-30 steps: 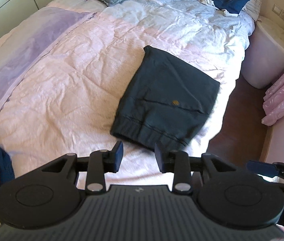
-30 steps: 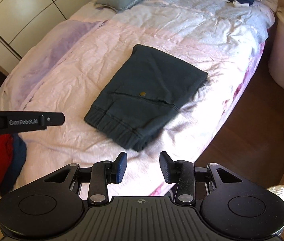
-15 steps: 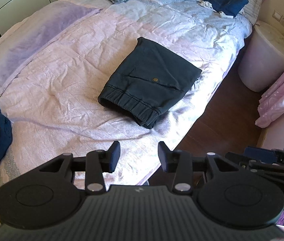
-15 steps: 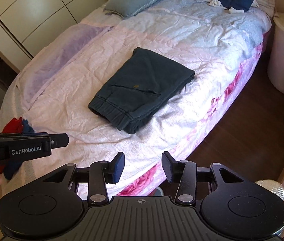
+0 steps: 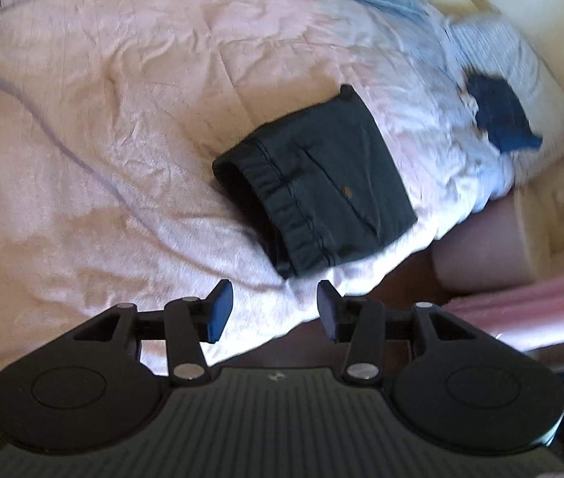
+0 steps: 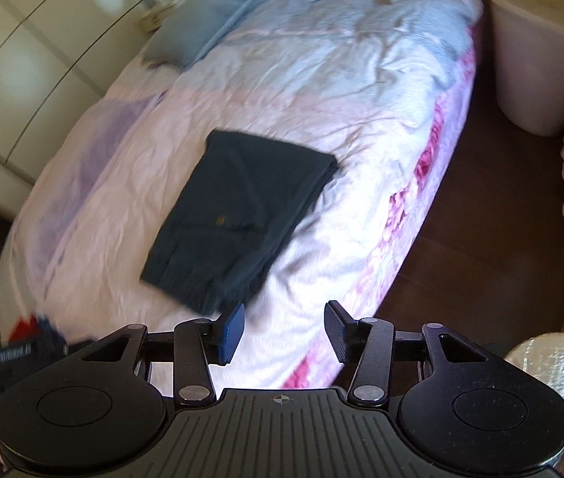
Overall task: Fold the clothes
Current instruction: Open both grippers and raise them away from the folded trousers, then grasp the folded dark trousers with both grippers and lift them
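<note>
A dark green pair of trousers (image 5: pixel 321 183) lies folded into a rectangle on the pink bedspread (image 5: pixel 102 139), its elastic cuffs facing me. In the right wrist view the same folded trousers (image 6: pixel 238 215) lie near the bed's right edge. My left gripper (image 5: pixel 272 306) hangs short of the trousers over the bed's edge, its jaws opening with nothing between them. My right gripper (image 6: pixel 283 330) is also back from the trousers, jaws opening and empty. The left gripper's body (image 6: pixel 7 358) shows at the lower left of the right wrist view.
A folded navy garment (image 5: pixel 500 119) lies at the far end of the bed, near a grey-blue pillow (image 6: pixel 202 24). Red and blue clothes (image 6: pixel 31 330) sit at the bed's left end. A white round bin (image 6: pixel 536 59) stands on the dark wood floor (image 6: pixel 492 247). Wardrobe doors (image 6: pixel 23 59) line the left.
Both grippers have drawn back from the bed and opened wider. The left wrist view has rolled, so the trousers now appear turned; both views are blurred by motion.
</note>
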`<move>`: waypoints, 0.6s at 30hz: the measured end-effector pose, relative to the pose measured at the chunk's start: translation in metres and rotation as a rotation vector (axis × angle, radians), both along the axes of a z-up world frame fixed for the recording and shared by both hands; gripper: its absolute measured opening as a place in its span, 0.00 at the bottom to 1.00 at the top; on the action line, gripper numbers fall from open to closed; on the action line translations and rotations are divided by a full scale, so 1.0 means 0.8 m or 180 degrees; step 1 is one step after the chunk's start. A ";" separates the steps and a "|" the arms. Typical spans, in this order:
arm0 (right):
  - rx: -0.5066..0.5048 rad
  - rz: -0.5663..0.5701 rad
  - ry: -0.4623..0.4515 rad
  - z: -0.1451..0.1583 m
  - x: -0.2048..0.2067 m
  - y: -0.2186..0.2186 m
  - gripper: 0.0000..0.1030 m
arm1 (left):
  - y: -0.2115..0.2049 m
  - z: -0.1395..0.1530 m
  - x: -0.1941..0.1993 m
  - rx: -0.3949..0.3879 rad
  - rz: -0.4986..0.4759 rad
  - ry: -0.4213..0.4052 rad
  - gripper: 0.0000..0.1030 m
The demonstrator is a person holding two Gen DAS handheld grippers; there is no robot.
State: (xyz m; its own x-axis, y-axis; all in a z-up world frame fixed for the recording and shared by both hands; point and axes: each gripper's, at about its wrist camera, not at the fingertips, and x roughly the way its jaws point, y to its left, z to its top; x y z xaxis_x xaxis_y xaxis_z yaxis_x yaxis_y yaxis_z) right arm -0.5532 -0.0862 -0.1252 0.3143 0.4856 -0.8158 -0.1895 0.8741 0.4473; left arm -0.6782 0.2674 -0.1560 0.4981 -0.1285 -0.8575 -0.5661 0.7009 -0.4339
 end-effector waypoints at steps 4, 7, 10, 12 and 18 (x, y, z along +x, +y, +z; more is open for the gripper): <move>0.0087 -0.0177 0.0085 -0.003 0.044 0.010 0.47 | 0.033 -0.010 0.026 -0.0123 0.0088 -0.0066 0.43; 0.0128 -0.0194 0.0045 -0.005 0.065 0.028 0.47 | 0.049 -0.025 0.038 -0.0297 0.0138 -0.0158 0.44; 0.0063 -0.0138 0.0165 -0.016 0.085 0.048 0.48 | 0.062 -0.049 0.047 -0.0506 0.0271 -0.0178 0.44; 0.0019 -0.0008 0.0279 -0.026 0.102 0.064 0.48 | 0.068 -0.065 0.046 -0.0641 0.0428 -0.0205 0.45; -0.0185 0.0488 0.0393 -0.051 0.172 0.117 0.58 | 0.066 -0.117 0.047 -0.0854 0.0893 -0.0180 0.49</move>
